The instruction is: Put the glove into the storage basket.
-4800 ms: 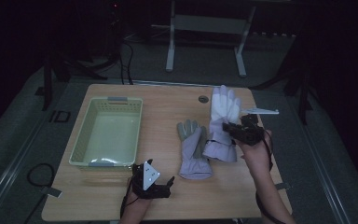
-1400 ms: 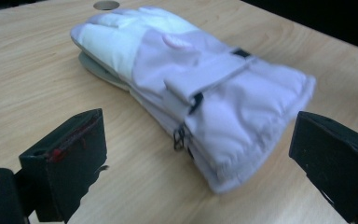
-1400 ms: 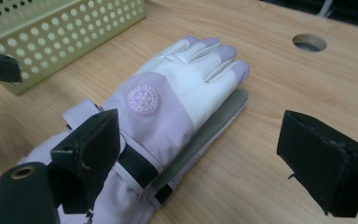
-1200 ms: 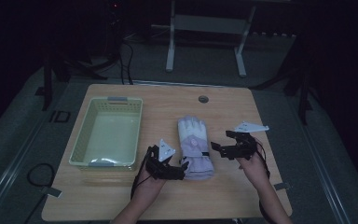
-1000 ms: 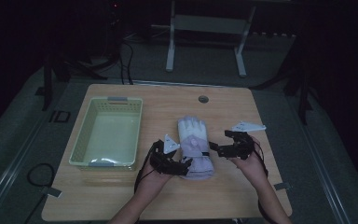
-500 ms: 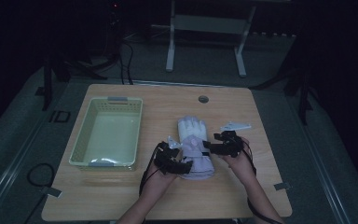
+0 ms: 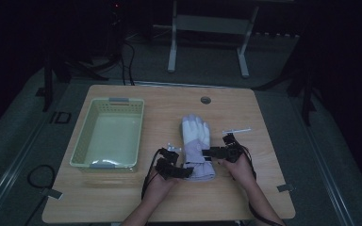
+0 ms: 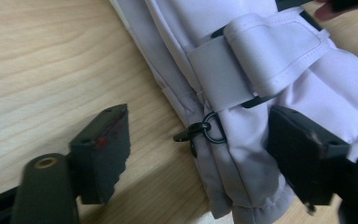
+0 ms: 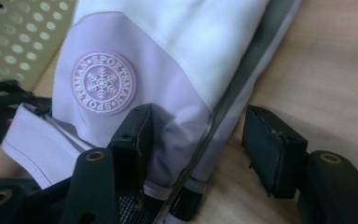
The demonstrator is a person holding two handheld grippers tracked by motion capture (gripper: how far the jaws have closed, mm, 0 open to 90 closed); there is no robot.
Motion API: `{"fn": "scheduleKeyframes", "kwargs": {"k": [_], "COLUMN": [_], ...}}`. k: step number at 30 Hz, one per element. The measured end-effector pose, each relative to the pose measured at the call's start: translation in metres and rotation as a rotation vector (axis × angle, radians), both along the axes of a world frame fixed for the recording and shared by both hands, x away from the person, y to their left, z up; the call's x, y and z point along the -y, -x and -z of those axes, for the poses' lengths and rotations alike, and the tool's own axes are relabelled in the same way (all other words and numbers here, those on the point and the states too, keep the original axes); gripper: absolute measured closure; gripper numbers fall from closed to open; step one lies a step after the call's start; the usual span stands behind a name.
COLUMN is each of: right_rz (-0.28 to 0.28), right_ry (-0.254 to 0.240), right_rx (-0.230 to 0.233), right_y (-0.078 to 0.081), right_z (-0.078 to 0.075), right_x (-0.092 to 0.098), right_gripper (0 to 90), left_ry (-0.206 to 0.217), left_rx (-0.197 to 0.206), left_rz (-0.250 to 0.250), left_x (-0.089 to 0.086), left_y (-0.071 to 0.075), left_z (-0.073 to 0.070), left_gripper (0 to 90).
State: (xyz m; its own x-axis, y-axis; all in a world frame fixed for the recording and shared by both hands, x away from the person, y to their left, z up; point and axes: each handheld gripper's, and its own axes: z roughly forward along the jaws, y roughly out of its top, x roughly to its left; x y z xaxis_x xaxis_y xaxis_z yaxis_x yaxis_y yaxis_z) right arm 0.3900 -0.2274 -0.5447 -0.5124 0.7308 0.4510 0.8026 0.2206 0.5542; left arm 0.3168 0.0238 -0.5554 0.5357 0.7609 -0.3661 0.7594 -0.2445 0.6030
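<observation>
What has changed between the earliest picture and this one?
The right gripper has laid its glove on the other, making a stacked pair of gloves. Both grippers, left gripper included, came down to the pair's cuff end, jaws closing around its edges, not yet clamped. The basket and table are unchanged.

Bare table [image 7: 264,188] lies open right of and nearer than the glove [image 7: 196,141]; the basket [image 7: 108,136] blocks the left; both grippers crowd the glove's cuff.

High view overhead; claw views close, sharing glove [image 7: 196,146]
</observation>
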Motion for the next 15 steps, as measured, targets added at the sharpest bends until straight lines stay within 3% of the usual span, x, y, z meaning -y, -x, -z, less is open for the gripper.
{"fn": "scheduleKeyframes", "kwargs": {"k": [2, 4, 6, 9, 12, 15], "right_rz": [0.006, 0.003, 0.003, -0.008, -0.013, -0.011], "right_ry": [-0.036, -0.076, -0.109, -0.050, 0.030, 0.065], "right_rx": [-0.046, -0.089, -0.128, -0.084, -0.005, 0.046], "right_y": [-0.003, -0.005, -0.006, -0.001, 0.007, 0.013], "right_z": [0.004, 0.007, 0.008, 0.000, -0.010, -0.018], "right_x": [0.002, 0.004, 0.004, 0.000, -0.009, -0.015], "right_gripper": [43.2, 49.4, 61.7, 74.2, 77.1, 77.9], "left_ry": [0.027, 0.058, 0.071, 0.071, 0.053, 0.053], "left_rx": [-0.015, -0.038, -0.052, -0.057, -0.052, -0.049], "left_rz": [0.038, 0.076, 0.106, 0.114, 0.114, 0.113], "left_x": [-0.001, -0.002, -0.002, -0.003, -0.001, -0.003], "left_y": [-0.002, -0.005, -0.007, -0.007, -0.005, -0.004], "left_z": [0.000, 0.000, -0.001, -0.004, -0.008, -0.012], "left_gripper": [32.1, 44.0, 52.7, 67.1, 71.9, 73.7]}}
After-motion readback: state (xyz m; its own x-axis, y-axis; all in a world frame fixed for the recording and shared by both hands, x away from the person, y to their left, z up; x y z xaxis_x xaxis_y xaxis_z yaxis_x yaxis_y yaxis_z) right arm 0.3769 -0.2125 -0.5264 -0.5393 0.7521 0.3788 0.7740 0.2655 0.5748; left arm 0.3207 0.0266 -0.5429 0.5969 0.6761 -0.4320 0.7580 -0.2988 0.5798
